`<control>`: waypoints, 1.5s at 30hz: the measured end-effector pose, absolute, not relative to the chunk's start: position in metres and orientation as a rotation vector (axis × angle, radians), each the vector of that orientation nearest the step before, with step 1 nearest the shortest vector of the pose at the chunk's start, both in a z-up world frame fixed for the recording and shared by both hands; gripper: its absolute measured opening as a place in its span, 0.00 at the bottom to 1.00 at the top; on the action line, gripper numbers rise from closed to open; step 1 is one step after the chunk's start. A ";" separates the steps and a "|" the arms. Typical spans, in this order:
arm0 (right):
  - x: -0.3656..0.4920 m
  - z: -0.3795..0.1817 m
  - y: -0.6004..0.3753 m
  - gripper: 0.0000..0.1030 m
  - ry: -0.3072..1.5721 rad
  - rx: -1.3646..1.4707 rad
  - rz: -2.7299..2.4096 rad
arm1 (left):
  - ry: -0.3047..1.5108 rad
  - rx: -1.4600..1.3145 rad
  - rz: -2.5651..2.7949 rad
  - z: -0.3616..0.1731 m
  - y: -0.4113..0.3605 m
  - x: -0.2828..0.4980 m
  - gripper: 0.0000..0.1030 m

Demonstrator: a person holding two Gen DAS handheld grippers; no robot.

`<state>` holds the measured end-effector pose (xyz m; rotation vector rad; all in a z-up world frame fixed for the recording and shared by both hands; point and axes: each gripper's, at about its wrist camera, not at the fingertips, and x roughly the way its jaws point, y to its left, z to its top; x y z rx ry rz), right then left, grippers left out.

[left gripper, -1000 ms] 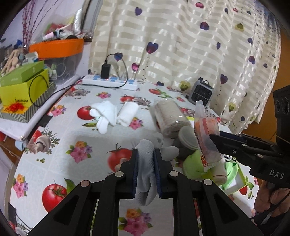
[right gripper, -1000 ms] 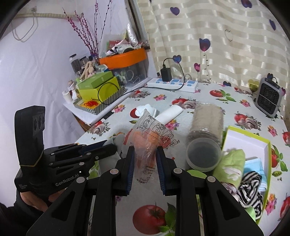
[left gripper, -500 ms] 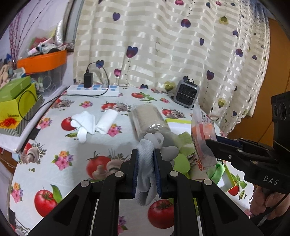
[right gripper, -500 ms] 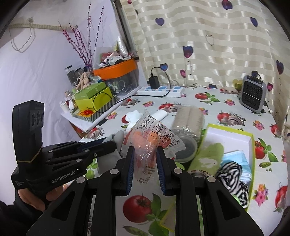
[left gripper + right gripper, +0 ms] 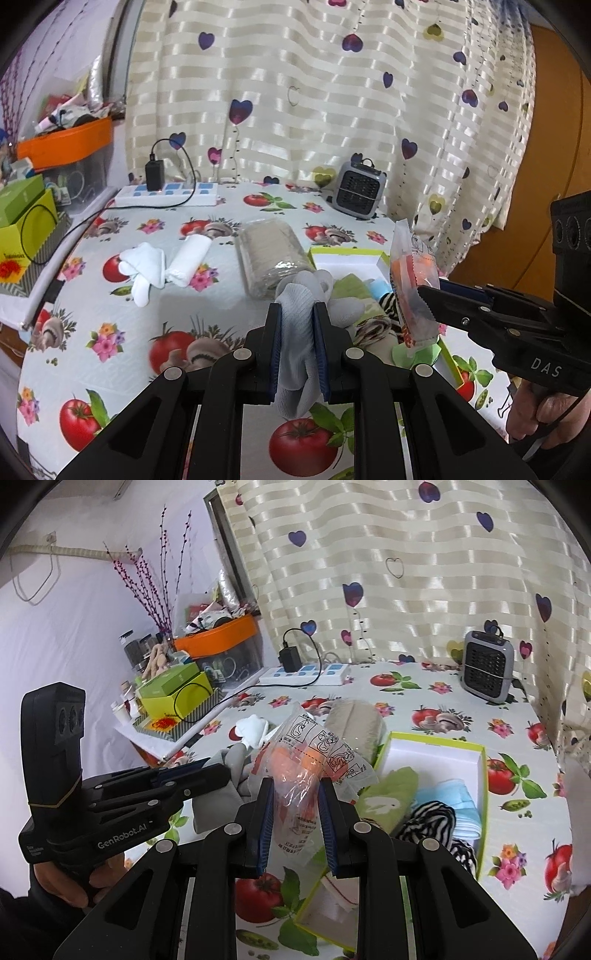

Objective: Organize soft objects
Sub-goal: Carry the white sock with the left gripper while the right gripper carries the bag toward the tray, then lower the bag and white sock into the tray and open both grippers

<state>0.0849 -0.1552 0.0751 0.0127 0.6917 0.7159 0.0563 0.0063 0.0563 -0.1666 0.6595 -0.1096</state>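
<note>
So both claws are loaded right now: the left gripper (image 5: 297,345) is clamped on a grey glove (image 5: 299,317) that droops below its pads, and the right gripper (image 5: 295,825) is pinched shut on a clear plastic packet (image 5: 314,760) with something orange inside. Both hang above the tablecloth, not resting on anything. The green-rimmed box (image 5: 484,775) sits at about 2 o'clock in the right wrist view, already holding a green cloth (image 5: 388,797), a striped black-and-white piece (image 5: 428,819) and a blue mask (image 5: 454,794). My guess is both items go in there. I'd drop one at a time, aim for the bare white corner at the far end, get low before letting go, and keep the glove's dangling fingers from snagging the rim.
</note>
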 end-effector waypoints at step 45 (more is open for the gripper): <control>0.155 0.049 -0.240 0.24 0.745 0.108 0.493 | 0.675 -0.114 -0.261 0.060 -0.066 0.136 0.15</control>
